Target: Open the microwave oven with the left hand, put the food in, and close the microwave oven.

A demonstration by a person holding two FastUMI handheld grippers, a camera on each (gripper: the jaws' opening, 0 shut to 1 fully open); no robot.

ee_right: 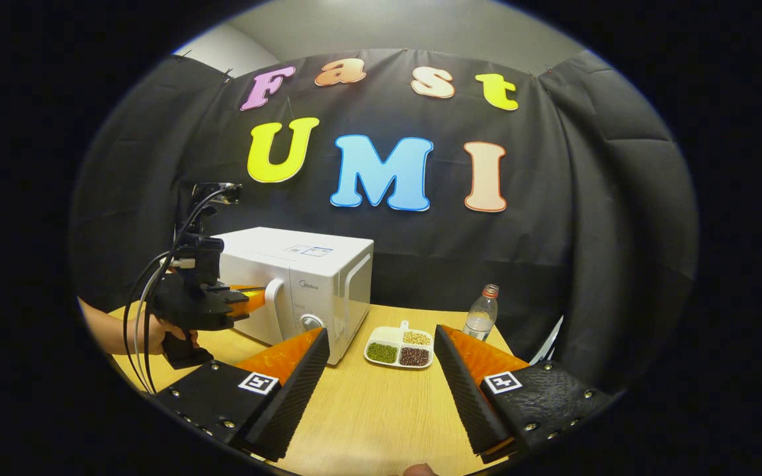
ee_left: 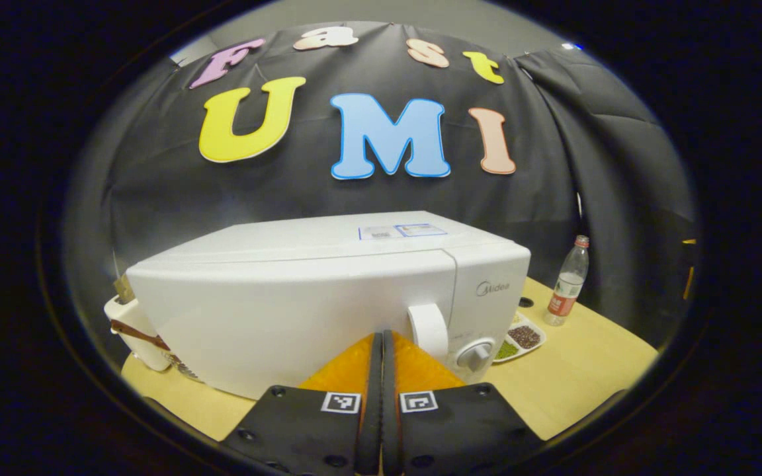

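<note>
The left gripper (ee_right: 249,301) has a black body with looping black cables (ee_right: 139,317). Both grippers carry 2 square markers.

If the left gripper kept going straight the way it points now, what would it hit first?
Most likely the white microwave oven's closed door, close to the white door handle. The left gripper, fingers pressed together, aims just left of it; depth is unclear.

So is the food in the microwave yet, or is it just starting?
Just starting. Nothing looks done: the white microwave oven is closed, and the white divided tray of beans sits on the wooden table. In hand: the left gripper, fingers together, is at the door handle. The right gripper is open, empty. Left: open, load, close.
</note>
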